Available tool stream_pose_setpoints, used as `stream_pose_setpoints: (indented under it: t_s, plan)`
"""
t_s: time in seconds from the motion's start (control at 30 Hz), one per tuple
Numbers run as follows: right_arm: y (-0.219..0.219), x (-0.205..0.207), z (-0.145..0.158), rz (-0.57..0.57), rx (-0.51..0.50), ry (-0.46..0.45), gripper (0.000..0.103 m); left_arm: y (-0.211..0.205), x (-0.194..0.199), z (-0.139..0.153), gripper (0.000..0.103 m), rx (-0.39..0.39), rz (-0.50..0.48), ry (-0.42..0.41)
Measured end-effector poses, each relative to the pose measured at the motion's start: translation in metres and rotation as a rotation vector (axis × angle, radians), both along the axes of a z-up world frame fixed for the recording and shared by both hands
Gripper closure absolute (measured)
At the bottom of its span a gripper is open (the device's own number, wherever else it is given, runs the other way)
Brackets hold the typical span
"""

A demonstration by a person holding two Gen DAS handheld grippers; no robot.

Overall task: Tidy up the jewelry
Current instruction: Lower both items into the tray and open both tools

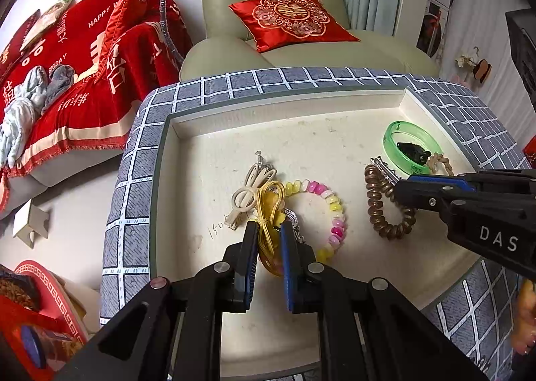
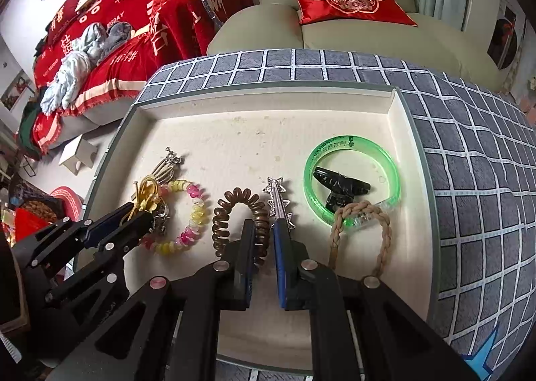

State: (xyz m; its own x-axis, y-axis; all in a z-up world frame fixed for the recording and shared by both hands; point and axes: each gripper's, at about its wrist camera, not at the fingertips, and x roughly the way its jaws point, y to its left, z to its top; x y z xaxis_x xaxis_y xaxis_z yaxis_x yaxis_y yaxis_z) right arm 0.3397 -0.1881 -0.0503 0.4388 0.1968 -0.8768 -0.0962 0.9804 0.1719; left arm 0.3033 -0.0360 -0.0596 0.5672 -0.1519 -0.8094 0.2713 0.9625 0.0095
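Left hand-held gripper [image 1: 269, 230], nearest the left wrist lens: jaws nearly together, clamped on a bundle of yellow cord [image 1: 268, 213] attached to a translucent yellow piece, low over the cream tray [image 1: 335, 136]. Right hand-held gripper [image 2: 264, 233], nearest the right wrist lens: jaws nearly together, the blue-padded finger pressed against the lower end of a silver star-studded hair clip [image 2: 279, 203] and the other finger against the brown spiral hair tie [image 2: 239, 213]; whether a firm pinch is made cannot be told.

All the jewelry lies in the tray, which rests on a table covered by a grey grid-pattern cloth [image 1: 268, 79]. From the left in the right wrist view: pale cord bundle [image 1: 248, 190], pink-and-yellow beaded bracelet [image 2: 191, 217], spiral tie, star clip, green translucent bangle [image 2: 351, 180] ringing a black claw clip [image 2: 338, 190], and a braided tan loop [image 2: 361, 230] overlapping the bangle's near edge.

Handling, as judged: cords and spiral tie are light and limp, best pinched at the bound middle; the bangle looks rigid and slick, so grip across its rim; the star clip is thin and stiff, with points that may snag.

Legible writing: "DAS" on the right gripper body; "HAPPY" and "BIGDAY" on the red sofa throw [image 1: 83, 56]; green print on the bangle, unreadable.
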Motion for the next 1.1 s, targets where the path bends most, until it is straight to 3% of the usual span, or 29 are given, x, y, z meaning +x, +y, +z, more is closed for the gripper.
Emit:
stream_pose_setpoints:
  t_s: [0.1, 0.13, 0.17, 0.23, 0.53, 1.1]
  plan:
    - [-0.002, -0.002, 0.002, -0.002, 0.014, 0.004, 0.087, 0.000, 0.000, 0.000, 0.073, -0.001, -0.001, 0.002]
    - [-0.002, -0.004, 0.002, -0.004, 0.022, 0.003, 0.077, 0.001, 0.000, -0.001, 0.073, -0.004, 0.000, 0.003]
    - [-0.003, -0.005, 0.004, -0.005, 0.033, 0.001, 0.057, 0.001, 0.000, 0.000, 0.073, -0.006, 0.000, 0.004]
    - [-0.006, -0.009, 0.009, -0.006, 0.060, -0.013, 0.035, 0.001, -0.001, 0.000, 0.073, -0.012, 0.001, 0.005]
    - [-0.024, -0.039, 0.037, -0.032, 0.090, -0.091, 0.034, 0.000, -0.002, 0.001, 0.073, -0.009, 0.021, 0.005]
    - [-0.050, -0.065, 0.043, -0.107, 0.119, -0.117, 0.034, 0.002, -0.004, 0.020, 0.073, 0.012, 0.045, -0.081]
